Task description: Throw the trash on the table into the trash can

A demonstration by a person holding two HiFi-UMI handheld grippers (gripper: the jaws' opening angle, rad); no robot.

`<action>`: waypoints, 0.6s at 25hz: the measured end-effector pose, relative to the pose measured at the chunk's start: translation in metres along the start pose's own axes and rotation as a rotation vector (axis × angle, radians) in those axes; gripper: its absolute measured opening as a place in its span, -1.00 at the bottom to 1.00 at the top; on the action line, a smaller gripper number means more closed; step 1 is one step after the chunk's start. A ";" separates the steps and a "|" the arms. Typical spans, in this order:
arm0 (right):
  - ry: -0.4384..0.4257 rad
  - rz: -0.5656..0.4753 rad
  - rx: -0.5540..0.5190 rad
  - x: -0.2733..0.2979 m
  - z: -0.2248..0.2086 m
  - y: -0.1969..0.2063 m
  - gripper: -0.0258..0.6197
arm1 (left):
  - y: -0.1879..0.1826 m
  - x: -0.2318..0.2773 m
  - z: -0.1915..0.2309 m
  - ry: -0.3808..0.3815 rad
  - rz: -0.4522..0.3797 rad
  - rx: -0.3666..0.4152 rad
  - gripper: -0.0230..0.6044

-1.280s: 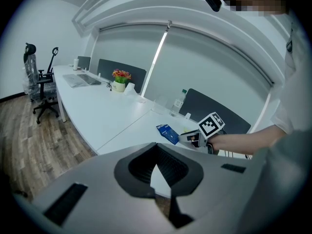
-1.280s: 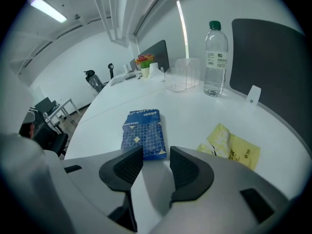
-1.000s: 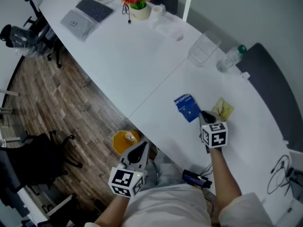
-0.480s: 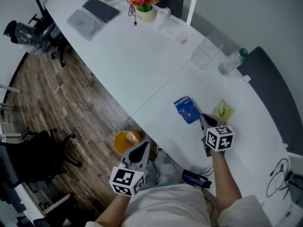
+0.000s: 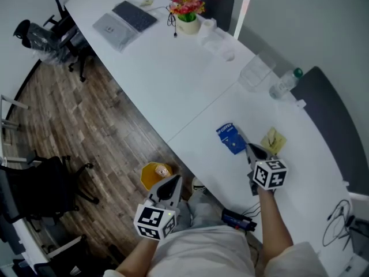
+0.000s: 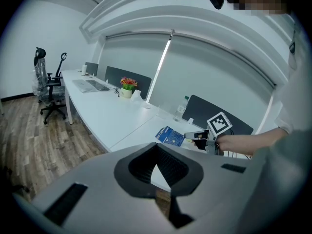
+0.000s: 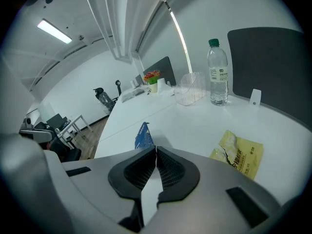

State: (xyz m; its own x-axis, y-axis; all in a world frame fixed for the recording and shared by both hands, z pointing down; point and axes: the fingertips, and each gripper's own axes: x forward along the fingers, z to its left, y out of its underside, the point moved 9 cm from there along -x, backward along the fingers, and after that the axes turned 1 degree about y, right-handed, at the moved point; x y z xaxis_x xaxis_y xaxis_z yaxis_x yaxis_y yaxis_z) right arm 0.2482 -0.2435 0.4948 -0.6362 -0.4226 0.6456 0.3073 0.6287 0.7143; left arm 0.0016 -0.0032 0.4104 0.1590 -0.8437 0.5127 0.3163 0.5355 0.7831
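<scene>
The right gripper (image 5: 249,149) was clamped shut on one edge of the blue packet (image 5: 232,138). The packet was tilted up from the white table (image 5: 173,79). The yellow packet (image 5: 273,140) was seen lying flat on the table just beside it. The left gripper (image 5: 171,183) was held closed with nothing in it. It was held over the floor, near the yellow trash can (image 5: 154,175), where a bit of trash was seen.

Office, long white desk (image 5: 173,85), keyboard (image 5: 135,16), swivel chair (image 5: 40,36)
</scene>
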 end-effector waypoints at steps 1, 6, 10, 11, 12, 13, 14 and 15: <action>0.000 -0.001 -0.003 0.000 0.001 -0.001 -0.81 | 0.000 -0.002 0.001 -0.002 -0.002 0.000 -0.93; -0.011 -0.012 -0.013 -0.004 0.009 -0.005 -0.82 | 0.002 -0.009 0.003 -0.006 -0.010 0.000 -0.93; -0.027 -0.019 -0.020 -0.006 0.015 -0.009 -0.82 | 0.000 -0.012 0.005 -0.011 -0.028 -0.002 -0.93; -0.031 -0.020 -0.020 -0.007 0.017 -0.010 -0.82 | 0.000 -0.013 0.005 -0.011 -0.032 -0.003 -0.93; -0.035 -0.021 -0.020 -0.008 0.019 -0.011 -0.82 | 0.000 -0.015 0.005 -0.011 -0.036 -0.004 -0.93; -0.040 -0.023 -0.021 -0.009 0.021 -0.012 -0.82 | 0.000 -0.017 0.006 -0.012 -0.040 -0.004 -0.93; -0.044 -0.024 -0.024 -0.010 0.024 -0.013 -0.82 | -0.001 -0.019 0.007 -0.013 -0.042 -0.005 -0.93; -0.047 -0.025 -0.028 -0.011 0.026 -0.014 -0.82 | -0.001 -0.021 0.007 -0.015 -0.045 -0.005 -0.93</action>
State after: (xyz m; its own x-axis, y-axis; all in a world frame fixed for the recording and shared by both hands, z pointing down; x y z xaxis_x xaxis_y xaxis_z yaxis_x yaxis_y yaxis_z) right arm 0.2322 -0.2307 0.4701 -0.6762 -0.4065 0.6145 0.3101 0.5995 0.7379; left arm -0.0088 0.0140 0.4017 0.1304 -0.8665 0.4819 0.3279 0.4964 0.8038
